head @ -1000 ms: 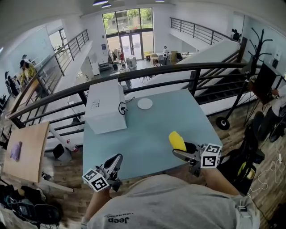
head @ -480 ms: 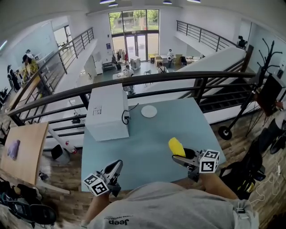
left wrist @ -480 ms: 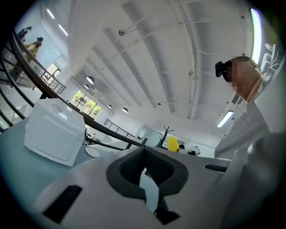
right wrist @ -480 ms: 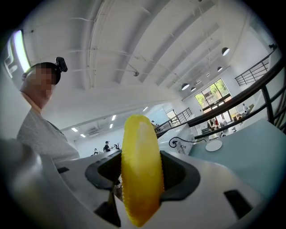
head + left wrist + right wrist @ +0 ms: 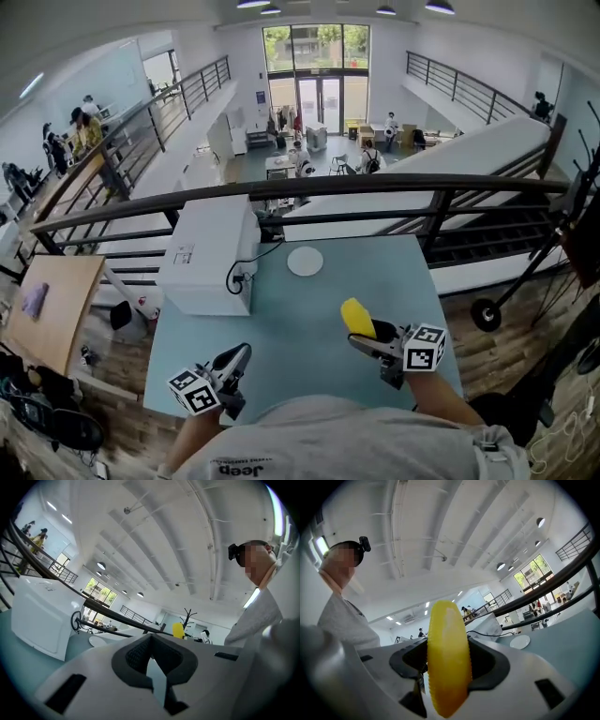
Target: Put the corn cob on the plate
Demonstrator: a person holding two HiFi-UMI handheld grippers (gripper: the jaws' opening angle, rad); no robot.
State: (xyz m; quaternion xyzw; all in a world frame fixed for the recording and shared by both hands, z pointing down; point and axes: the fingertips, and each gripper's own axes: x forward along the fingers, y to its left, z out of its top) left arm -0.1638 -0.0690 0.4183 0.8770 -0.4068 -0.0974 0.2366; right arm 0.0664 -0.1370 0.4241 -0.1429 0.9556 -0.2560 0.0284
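A yellow corn cob [image 5: 357, 317] sticks out between the jaws of my right gripper [image 5: 373, 339], which is shut on it over the near right part of the pale blue table [image 5: 281, 314]. In the right gripper view the corn cob [image 5: 447, 658] fills the gap of the right gripper [image 5: 447, 670]. A small white plate [image 5: 305, 262] lies empty at the table's far middle, well beyond the cob; the plate [image 5: 520, 641] shows to the right. My left gripper [image 5: 234, 361] is shut and holds nothing at the near left edge. The left gripper [image 5: 152, 663] points level across the table.
A large white box [image 5: 208, 253] with a black cable [image 5: 246, 265] stands on the table's far left. A black railing [image 5: 375, 186] runs right behind the table, with a drop to the floor below beyond it. A wooden table [image 5: 47, 309] stands at the left.
Both grippers have come forward over the table towards the plate. The cob has stayed in the right gripper. The left gripper has stayed shut.
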